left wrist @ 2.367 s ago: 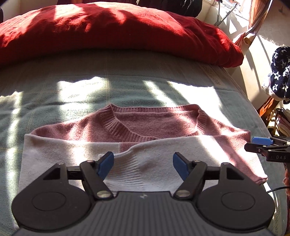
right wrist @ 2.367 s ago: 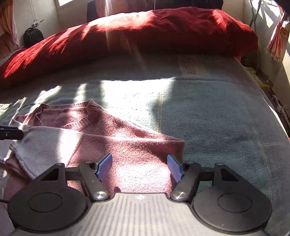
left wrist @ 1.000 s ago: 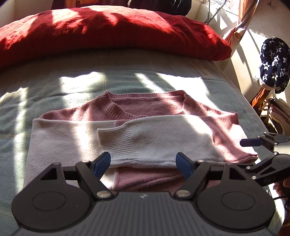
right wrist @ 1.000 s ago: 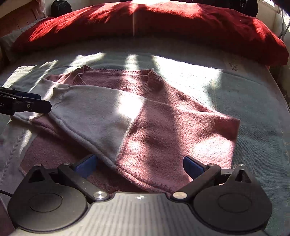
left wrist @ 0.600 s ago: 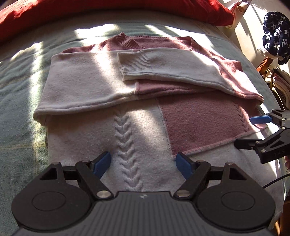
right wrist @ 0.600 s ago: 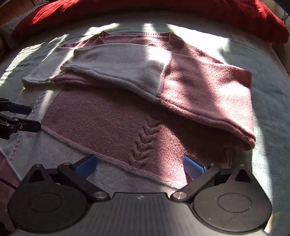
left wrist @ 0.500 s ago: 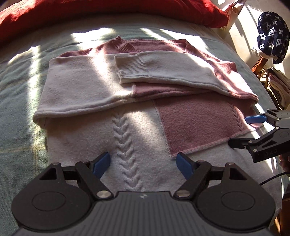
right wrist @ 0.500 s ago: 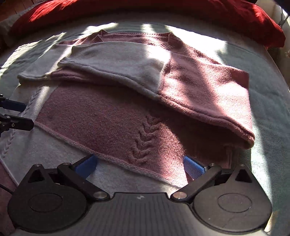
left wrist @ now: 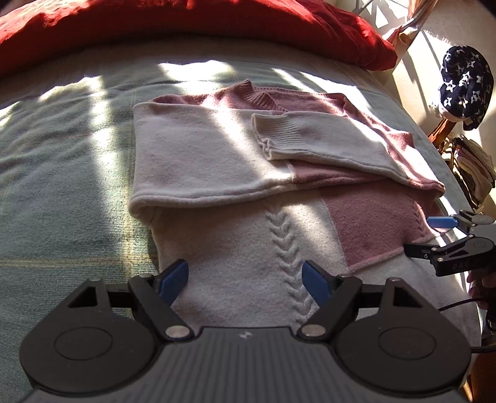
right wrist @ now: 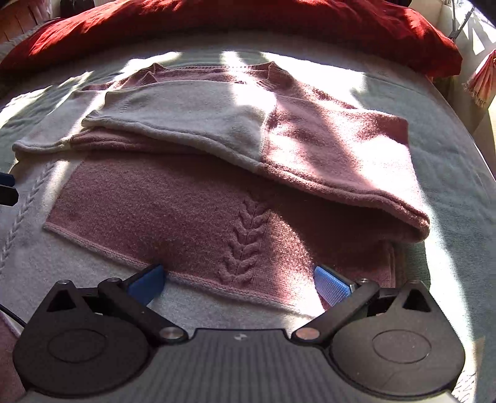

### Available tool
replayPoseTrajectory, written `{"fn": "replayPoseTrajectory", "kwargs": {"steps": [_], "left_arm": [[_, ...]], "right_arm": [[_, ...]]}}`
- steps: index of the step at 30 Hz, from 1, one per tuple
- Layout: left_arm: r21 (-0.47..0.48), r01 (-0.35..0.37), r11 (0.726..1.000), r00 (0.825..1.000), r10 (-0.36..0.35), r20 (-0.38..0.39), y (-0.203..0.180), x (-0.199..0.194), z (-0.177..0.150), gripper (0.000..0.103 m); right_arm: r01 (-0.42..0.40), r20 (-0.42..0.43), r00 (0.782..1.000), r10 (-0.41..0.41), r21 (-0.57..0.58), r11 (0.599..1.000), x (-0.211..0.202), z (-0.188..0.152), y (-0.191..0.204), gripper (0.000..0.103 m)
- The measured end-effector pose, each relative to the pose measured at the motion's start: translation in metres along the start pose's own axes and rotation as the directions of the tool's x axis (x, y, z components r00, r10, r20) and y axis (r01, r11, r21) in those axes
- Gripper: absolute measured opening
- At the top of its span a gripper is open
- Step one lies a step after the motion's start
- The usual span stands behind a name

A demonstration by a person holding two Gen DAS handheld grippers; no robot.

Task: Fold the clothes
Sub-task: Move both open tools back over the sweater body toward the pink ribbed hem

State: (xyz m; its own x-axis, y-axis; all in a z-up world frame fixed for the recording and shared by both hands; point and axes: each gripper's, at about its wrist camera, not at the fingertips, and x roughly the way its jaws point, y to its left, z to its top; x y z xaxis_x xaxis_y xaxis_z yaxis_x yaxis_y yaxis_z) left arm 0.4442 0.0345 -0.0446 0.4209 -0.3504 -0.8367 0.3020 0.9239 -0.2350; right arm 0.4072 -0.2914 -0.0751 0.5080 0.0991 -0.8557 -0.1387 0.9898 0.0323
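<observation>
A pink and cream knit sweater (left wrist: 235,173) lies flat on the bed, both sleeves folded across its chest. A cable-knit braid (left wrist: 283,245) runs down its cream lower body. My left gripper (left wrist: 245,279) hovers open over the sweater's near left part, nothing between its fingers. In the right wrist view the same sweater (right wrist: 279,148) shows its pink panel with a braid (right wrist: 245,235). My right gripper (right wrist: 238,285) stands open above the pink panel's lower seam. That gripper also shows at the right edge of the left wrist view, as the right gripper (left wrist: 434,235), open.
A long red pillow (left wrist: 192,28) lies across the head of the bed. The pale green blanket (left wrist: 62,192) spreads wide to the left. Off the bed's right side sit a navy star-patterned cloth (left wrist: 465,83) and stacked items (left wrist: 471,167). A person's fingers (left wrist: 483,282) hold the right gripper.
Both grippers have pulled back from the chest and sleeves toward the near lower part of the sweater, staying open. The sweater has not moved.
</observation>
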Motion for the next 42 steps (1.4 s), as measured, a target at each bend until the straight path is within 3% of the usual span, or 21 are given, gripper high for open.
{"fn": "replayPoseTrajectory", "kwargs": {"steps": [4,10,19,25,31,35,42], "left_arm": [[0.025,-0.008,1.000,0.999,0.007,0.045,-0.027,-0.013,-0.014,0.080],[0.121,-0.055,0.991,0.998,0.052,0.029,-0.065,-0.026,-0.045,0.080],[0.169,-0.124,0.978,0.986,0.141,-0.092,-0.074,-0.036,-0.120,0.081],[0.176,-0.139,0.974,0.972,0.169,-0.164,-0.076,-0.059,-0.149,0.083],[0.204,-0.106,0.973,0.979,0.138,-0.153,-0.091,-0.053,-0.147,0.083],[0.172,-0.116,0.978,0.978,0.142,-0.150,-0.092,-0.048,-0.148,0.084],[0.119,-0.124,0.985,0.982,0.139,-0.130,-0.085,-0.051,-0.138,0.084]], "right_arm": [[-0.019,0.012,1.000,0.019,-0.010,1.000,-0.003,0.000,-0.002,0.103],[-0.058,0.003,0.998,0.058,-0.006,0.998,-0.029,-0.003,0.002,0.103],[-0.074,-0.076,0.995,0.065,-0.134,0.988,-0.059,-0.074,0.026,0.103],[-0.055,-0.134,0.990,0.038,-0.121,0.991,-0.084,-0.116,0.020,0.103],[-0.041,-0.154,0.988,0.022,-0.120,0.992,-0.088,-0.121,0.021,0.103],[-0.031,-0.167,0.986,0.011,-0.120,0.992,-0.091,-0.124,0.022,0.103],[0.025,0.035,0.999,-0.022,-0.076,0.997,-0.083,-0.061,0.005,0.103]]}}
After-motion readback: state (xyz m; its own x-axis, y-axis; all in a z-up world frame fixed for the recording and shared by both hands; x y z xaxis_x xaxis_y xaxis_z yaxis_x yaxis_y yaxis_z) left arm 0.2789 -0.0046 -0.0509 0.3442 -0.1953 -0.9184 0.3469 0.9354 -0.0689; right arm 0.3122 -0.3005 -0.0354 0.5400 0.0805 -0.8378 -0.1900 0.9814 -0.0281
